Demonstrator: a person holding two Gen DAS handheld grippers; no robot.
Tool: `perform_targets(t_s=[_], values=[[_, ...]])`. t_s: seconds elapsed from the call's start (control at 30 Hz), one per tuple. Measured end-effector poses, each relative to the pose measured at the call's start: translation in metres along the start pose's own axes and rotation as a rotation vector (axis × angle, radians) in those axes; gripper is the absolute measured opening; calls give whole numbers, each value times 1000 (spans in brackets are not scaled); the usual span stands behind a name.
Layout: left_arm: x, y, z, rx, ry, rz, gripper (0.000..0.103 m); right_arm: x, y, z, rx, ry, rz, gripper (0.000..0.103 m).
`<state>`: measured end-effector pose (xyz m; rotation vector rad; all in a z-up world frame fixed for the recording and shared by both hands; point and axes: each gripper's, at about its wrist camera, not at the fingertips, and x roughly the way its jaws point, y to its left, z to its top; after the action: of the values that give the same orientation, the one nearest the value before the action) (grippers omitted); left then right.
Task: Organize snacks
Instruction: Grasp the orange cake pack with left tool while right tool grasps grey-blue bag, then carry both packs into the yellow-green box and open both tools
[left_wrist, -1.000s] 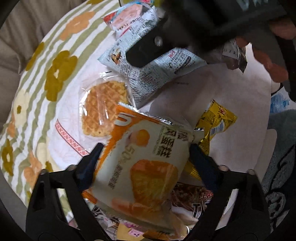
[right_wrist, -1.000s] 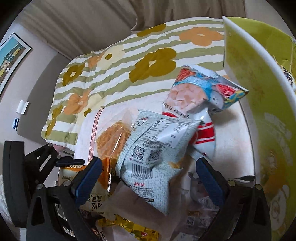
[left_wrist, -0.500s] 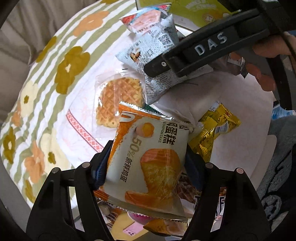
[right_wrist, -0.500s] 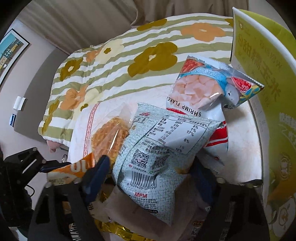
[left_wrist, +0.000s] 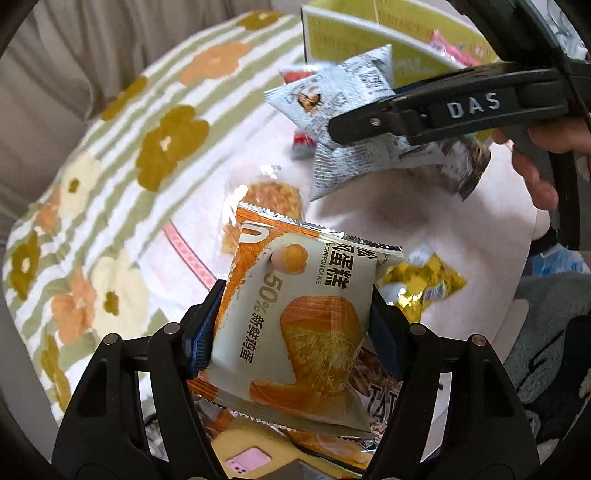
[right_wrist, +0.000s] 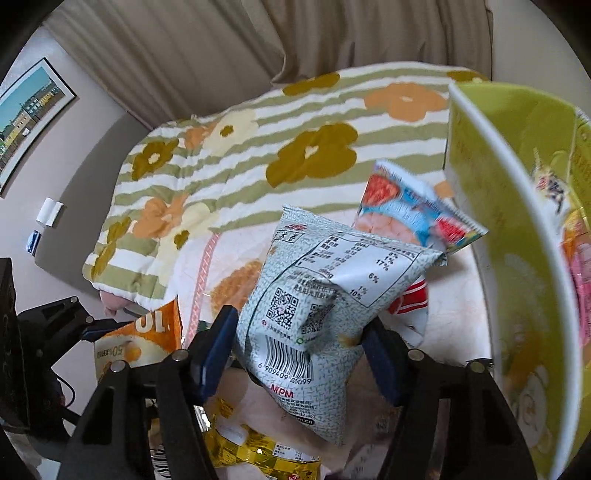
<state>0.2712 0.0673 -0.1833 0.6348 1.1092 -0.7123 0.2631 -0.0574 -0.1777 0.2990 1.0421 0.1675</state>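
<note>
My left gripper (left_wrist: 295, 328) is shut on an orange and white chiffon cake packet (left_wrist: 299, 325) and holds it above the table; the packet also shows at the left of the right wrist view (right_wrist: 140, 343). My right gripper (right_wrist: 299, 347) is shut on a pale blue-grey snack bag (right_wrist: 325, 302) with a barcode, lifted off the table. That bag (left_wrist: 354, 110) and the right gripper's black arm (left_wrist: 443, 110) show at the upper right of the left wrist view. A yellow-green box (right_wrist: 517, 229) with snacks inside stands at the right.
A waffle in clear wrap (left_wrist: 269, 203) and a gold packet (left_wrist: 421, 288) lie on the white cloth. A shrimp flakes bag (right_wrist: 410, 218) lies by the box. A flowered striped cushion (right_wrist: 258, 147) is behind. More packets lie under the grippers.
Both grippers have shut on their packets and lifted them. The right gripper has carried the blue-grey bag up and toward the yellow-green box.
</note>
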Motion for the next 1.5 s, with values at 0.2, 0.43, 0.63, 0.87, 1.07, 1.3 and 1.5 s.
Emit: perform_targets(t_s=[0.2,0.43,0.63,0.87,1.07,1.3,1.5], values=[[-34,-5,10,-30,-105,14,67,-48,5,0,-29,-84,-26,62],[-69,-27,40,-44,-220,-1,67,-111,-17,1,7,-171,-64,62],[-85,-49,87,-68,-286,21,68,-161,-60,9,-1,-236,-123,62],[-83,-96,164,-118,-325,17,68,-194,-133,23,-36,-248,-141,62],[-56,-147,233,-171,-319,4,68,-212,-195,36,-86,-235,-149,62],[-2,-181,272,-291,-232,-30,68,-210,-246,36,-93,-184,-150,62],[38,-185,279,-353,-162,-29,69,-195,-264,28,-55,-128,-128,62]])
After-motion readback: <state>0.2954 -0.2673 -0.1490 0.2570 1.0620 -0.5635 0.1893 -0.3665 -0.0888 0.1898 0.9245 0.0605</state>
